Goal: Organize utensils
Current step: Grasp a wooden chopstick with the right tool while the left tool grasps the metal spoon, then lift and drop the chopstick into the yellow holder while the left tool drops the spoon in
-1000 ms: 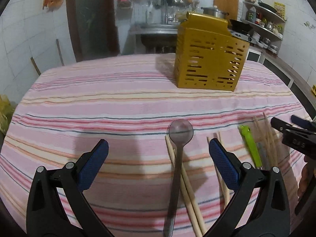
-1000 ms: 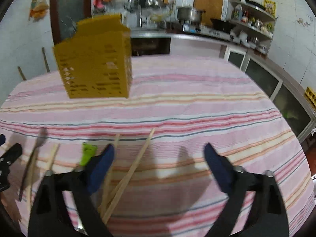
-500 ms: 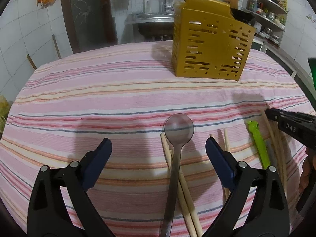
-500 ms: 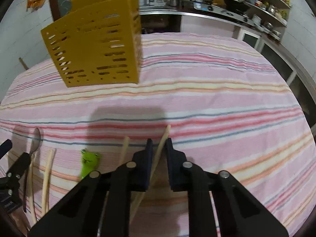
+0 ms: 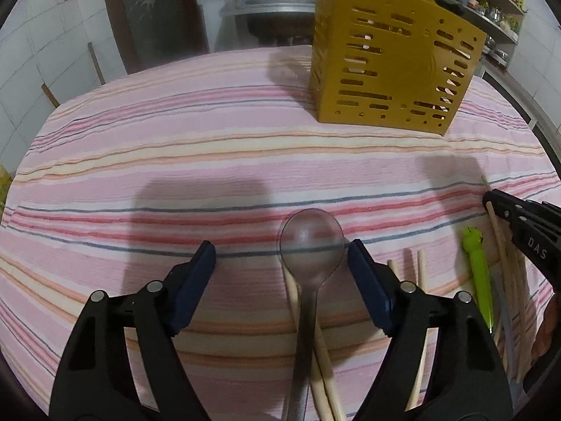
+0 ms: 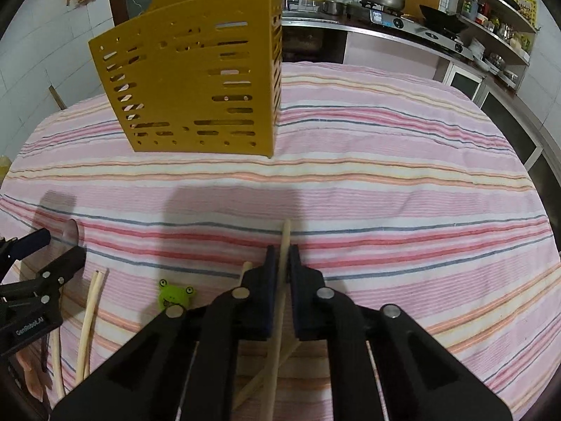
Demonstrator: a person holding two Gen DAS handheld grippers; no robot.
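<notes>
The right gripper (image 6: 284, 259) pinches one chopstick (image 6: 284, 242) to lift it. The left gripper (image 5: 282, 270) has been closing around the spoon (image 5: 311, 242) — not touching yet. The yellow holder (image 6: 196, 84) waits far back.

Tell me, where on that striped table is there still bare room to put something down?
The striped cloth lies bare right of the yellow holder, and in the band between it and the spoon. Crowded: the near edge, with chopsticks, a green frog utensil and both grippers.
</notes>
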